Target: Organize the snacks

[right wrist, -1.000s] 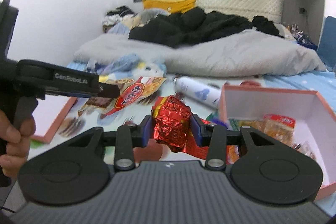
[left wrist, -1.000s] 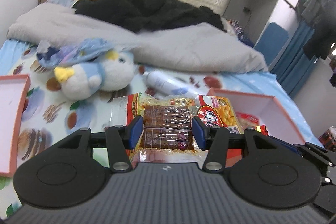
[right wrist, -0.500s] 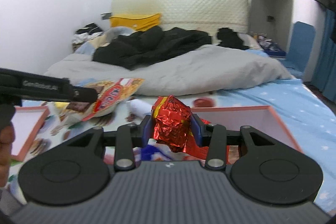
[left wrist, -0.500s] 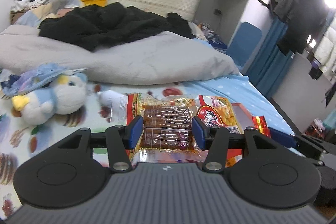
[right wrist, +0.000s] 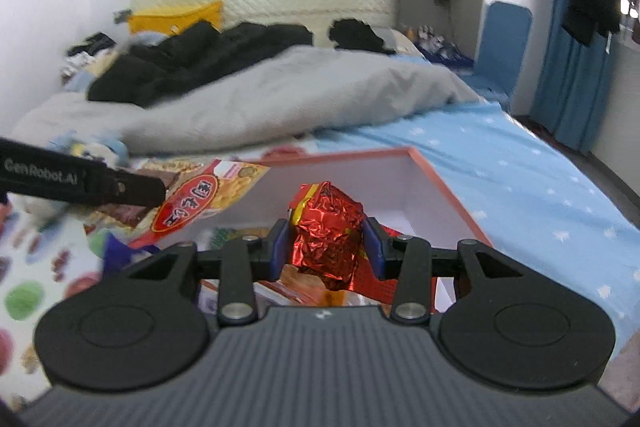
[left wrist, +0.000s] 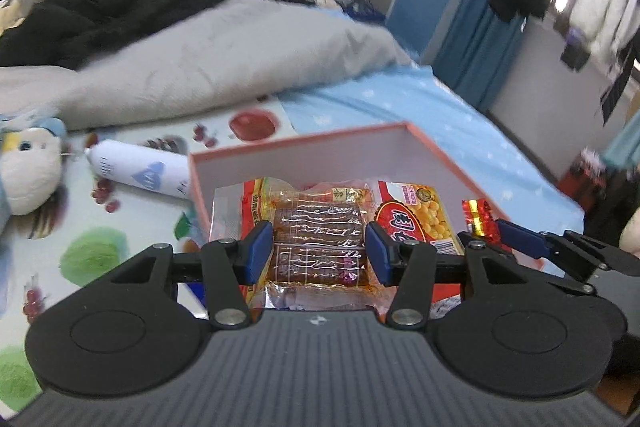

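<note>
Left gripper: left gripper [left wrist: 319,254] was closed on a clear packet of brown snack sticks [left wrist: 318,241], with a red and yellow snack bag [left wrist: 416,221] lying against the packet's right side; whether the fingers also pinched that bag could not be told.
Right gripper: right gripper [right wrist: 326,247] was clamped on a crumpled red foil snack [right wrist: 326,233], one finger pressed on each side.
Position of load: both held snacks hung over the open pink box [left wrist: 404,151], above its near half.
Box contents: several snack packets lay on the box floor under the right gripper [right wrist: 304,287]; their number could not be told.
Progress: judged well advanced, with some snacks boxed and two loads awaiting release.
Remaining: release of both loads into the box; no other loose snacks were seen on the patterned sheet [left wrist: 132,203].
Beyond box: a white bottle [left wrist: 140,173] lay just left of the box, a plush toy [left wrist: 28,167] farther left, a grey blanket [left wrist: 224,67] behind.
</note>
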The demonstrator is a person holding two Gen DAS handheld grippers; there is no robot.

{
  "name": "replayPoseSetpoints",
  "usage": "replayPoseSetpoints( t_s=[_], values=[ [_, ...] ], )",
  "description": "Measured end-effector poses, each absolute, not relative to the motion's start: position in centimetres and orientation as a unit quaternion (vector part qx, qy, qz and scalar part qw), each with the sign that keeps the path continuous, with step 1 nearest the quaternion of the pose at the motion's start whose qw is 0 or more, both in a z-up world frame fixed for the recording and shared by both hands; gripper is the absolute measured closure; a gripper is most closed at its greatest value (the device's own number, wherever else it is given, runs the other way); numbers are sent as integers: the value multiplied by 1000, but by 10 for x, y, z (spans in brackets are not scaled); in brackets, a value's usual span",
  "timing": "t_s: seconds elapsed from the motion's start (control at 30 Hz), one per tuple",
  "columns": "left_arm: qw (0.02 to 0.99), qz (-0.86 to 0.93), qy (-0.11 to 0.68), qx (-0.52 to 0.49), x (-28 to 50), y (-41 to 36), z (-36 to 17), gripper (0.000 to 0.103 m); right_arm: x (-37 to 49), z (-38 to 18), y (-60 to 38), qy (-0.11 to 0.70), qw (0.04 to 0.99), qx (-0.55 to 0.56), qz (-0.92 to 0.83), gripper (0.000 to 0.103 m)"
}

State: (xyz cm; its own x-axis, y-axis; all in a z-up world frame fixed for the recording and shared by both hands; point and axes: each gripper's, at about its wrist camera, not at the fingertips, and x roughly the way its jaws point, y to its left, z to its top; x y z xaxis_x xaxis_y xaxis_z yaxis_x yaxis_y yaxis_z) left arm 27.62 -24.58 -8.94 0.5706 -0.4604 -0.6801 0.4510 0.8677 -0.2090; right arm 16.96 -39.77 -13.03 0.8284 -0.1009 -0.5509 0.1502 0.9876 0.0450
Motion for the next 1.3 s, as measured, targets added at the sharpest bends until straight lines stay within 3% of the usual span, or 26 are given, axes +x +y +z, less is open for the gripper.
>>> replayPoseSetpoints(
  t_s=[0.47, 0.6, 0.67, 0.87, 1.3],
  values=[
    [868, -259, 423, 22, 309, -279, -147, 46, 198, -181, -415, 322, 942, 70, -58, 57],
    [871, -249, 423, 4, 311, -269, -147, 39, 195, -183, -418, 323, 942, 68, -65, 40],
    [870, -250, 424, 7, 310, -266, -145, 39, 193, -181, -419, 324, 941, 68, -67, 39],
    [879, -253, 404, 16, 300, -259, -117, 39, 180, -157, -421, 308, 944, 87, -78, 39],
    [915, -261, 306, -12, 252, -215, -11, 39, 131, -49, -402, 217, 970, 90, -58, 39]
  ],
)
